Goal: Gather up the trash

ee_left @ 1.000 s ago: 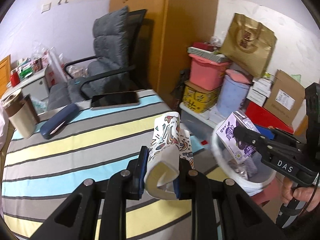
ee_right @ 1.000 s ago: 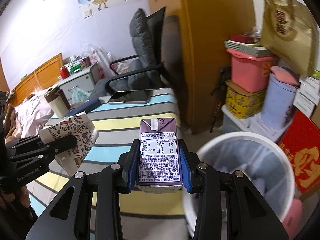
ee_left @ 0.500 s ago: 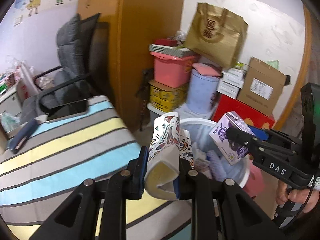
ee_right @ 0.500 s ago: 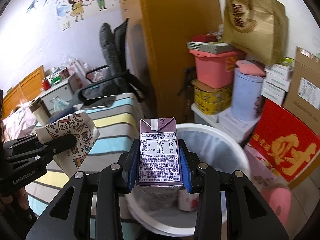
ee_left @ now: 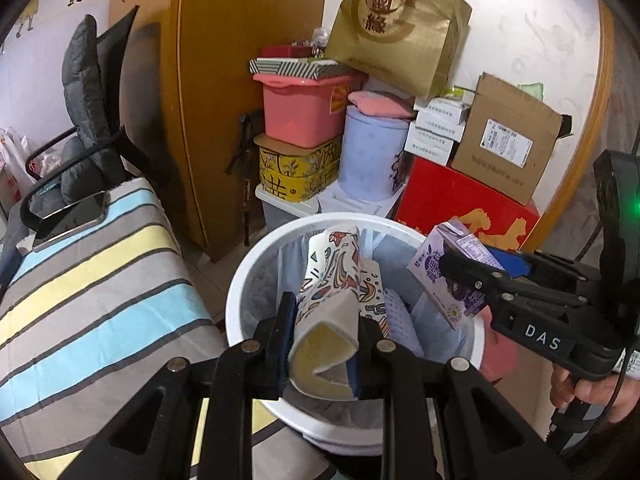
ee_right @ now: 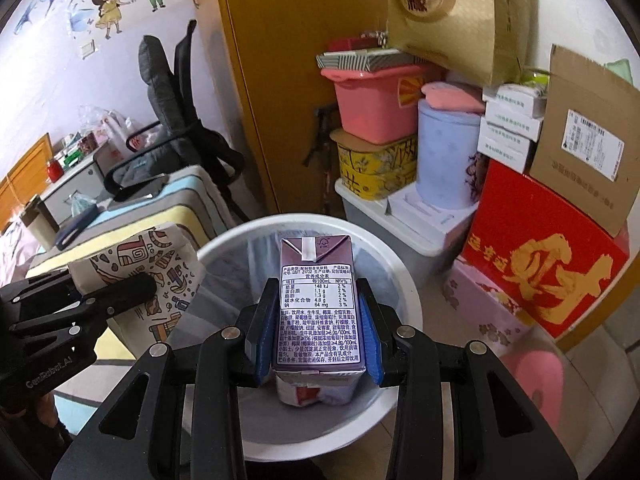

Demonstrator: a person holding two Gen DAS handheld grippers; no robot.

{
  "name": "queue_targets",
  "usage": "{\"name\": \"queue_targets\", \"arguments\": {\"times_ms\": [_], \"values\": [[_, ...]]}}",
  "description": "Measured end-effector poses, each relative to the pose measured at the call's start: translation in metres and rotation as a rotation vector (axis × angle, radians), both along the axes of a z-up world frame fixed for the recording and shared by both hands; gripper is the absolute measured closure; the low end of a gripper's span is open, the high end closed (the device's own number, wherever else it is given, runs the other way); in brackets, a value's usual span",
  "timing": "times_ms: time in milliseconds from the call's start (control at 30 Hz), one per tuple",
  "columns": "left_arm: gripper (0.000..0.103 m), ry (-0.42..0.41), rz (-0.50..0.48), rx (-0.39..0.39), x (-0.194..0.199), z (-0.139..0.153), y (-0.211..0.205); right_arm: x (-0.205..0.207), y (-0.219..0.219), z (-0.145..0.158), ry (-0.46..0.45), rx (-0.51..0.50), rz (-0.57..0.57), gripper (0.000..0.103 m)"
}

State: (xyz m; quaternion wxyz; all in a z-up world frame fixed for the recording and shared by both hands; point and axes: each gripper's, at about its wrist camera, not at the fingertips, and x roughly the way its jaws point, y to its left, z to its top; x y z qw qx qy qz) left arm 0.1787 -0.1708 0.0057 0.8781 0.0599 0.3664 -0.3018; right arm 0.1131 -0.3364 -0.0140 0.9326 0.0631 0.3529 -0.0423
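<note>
Two hand-held grippers hang over a round white bin (ee_left: 256,280) lined with a thin, wrinkled plastic bag. The left gripper (ee_left: 322,344) is clamped on a crushed paper cup (ee_left: 332,280), pads pressing its flattened sides. The cup is thin printed card with a pale yellow lining, folded nearly flat. It looks very light and soft, so it will give under pressure; the present hold across the flat faces near the base suits it. In the left view it sits at the centre, over the bin's mouth.

The right gripper (ee_right: 318,336) is clamped on a purple drink carton (ee_right: 318,300), blue pads on its two narrow sides. The carton is a small rectangular box of smooth coated card with sharp edges and a folded top. It likely weighs little, is stiffer than the cup and slightly slick. A grip on the mid-body sides seems sound. In the right view it stands upright at the centre, above the bin; in the left view it appears at 3 o'clock.

Other trash already lies in the bin.
</note>
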Motion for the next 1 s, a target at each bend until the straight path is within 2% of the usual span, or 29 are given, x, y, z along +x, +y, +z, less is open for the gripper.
{"name": "queue_targets", "arguments": {"times_ms": [333, 367, 433, 467, 533, 600, 1000], "values": [[0.076, 0.067, 0.017, 0.020, 0.011, -0.022, -0.010, 0.013, -0.010, -0.021, 0.079, -0.012, 0.009, 0.064], [0.073, 0.069, 0.019, 0.019, 0.011, -0.022, -0.010, 0.013, -0.010, -0.022, 0.082, -0.012, 0.009, 0.064], [0.048, 0.065, 0.027, 0.023, 0.012, -0.022, -0.009, 0.013, -0.010, -0.022, 0.079, -0.015, 0.004, 0.064], [0.046, 0.062, 0.028, 0.017, 0.011, -0.021, -0.008, 0.014, -0.011, -0.022, 0.078, -0.014, 0.003, 0.063], [0.046, 0.067, 0.026, 0.005, 0.012, -0.020, -0.006, 0.013, -0.011, -0.021, 0.074, -0.013, -0.002, 0.055], [0.046, 0.057, 0.036, 0.013, 0.012, -0.019, -0.004, 0.013, -0.012, -0.020, 0.071, -0.016, -0.003, 0.051], [0.042, 0.033, 0.077, 0.002, 0.002, -0.010, 0.012, 0.005, -0.004, -0.014, 0.057, -0.020, -0.020, 0.051]]}}
